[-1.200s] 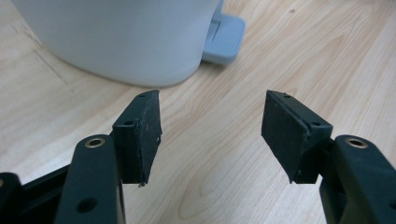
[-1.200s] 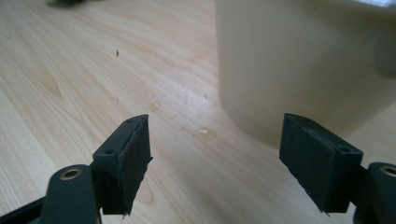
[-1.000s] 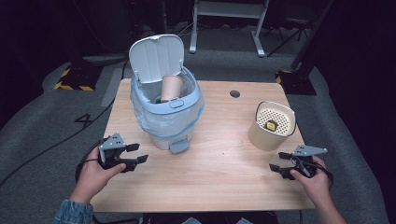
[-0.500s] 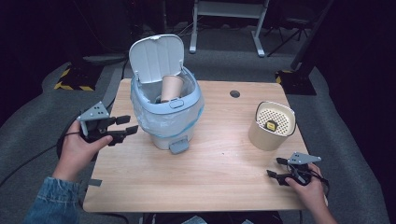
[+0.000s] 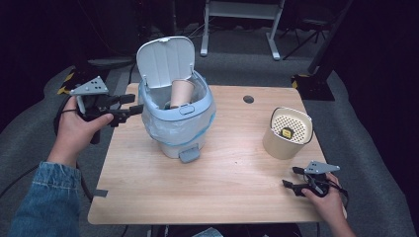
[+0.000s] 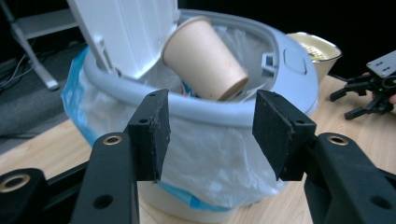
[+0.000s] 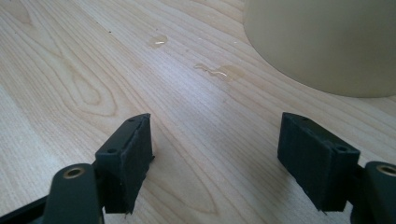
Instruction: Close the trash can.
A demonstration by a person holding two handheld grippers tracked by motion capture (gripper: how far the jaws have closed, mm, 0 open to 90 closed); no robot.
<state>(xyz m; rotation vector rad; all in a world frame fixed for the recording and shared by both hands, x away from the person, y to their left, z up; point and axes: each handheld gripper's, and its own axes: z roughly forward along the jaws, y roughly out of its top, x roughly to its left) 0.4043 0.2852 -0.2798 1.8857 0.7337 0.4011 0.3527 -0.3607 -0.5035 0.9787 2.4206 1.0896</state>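
A pale blue pedal bin (image 5: 178,123) lined with a plastic bag stands at the table's back left, its white lid (image 5: 165,61) raised. A tan paper cup (image 5: 181,94) leans inside it, mouth up. My left gripper (image 5: 136,103) hangs in the air left of the bin, level with the rim. Its jaws have just been closing a little and stand open with nothing between them. In the left gripper view the bin's rim (image 6: 224,114) and the cup (image 6: 205,58) lie just beyond my left gripper (image 6: 210,135). My right gripper (image 5: 290,177) rests open on the table's front right.
A cream container (image 5: 284,140) with a perforated lid and wire handle stands right of centre, just beyond my right gripper (image 7: 215,154). Small water drops (image 7: 219,72) lie on the wood before it. The bin's pedal (image 5: 189,156) sticks out toward me. A cable hole (image 5: 248,99) sits near the back edge.
My left hand has lifted its gripper from the table's front left up to the bin's rim. The right hand has stayed about where it was.
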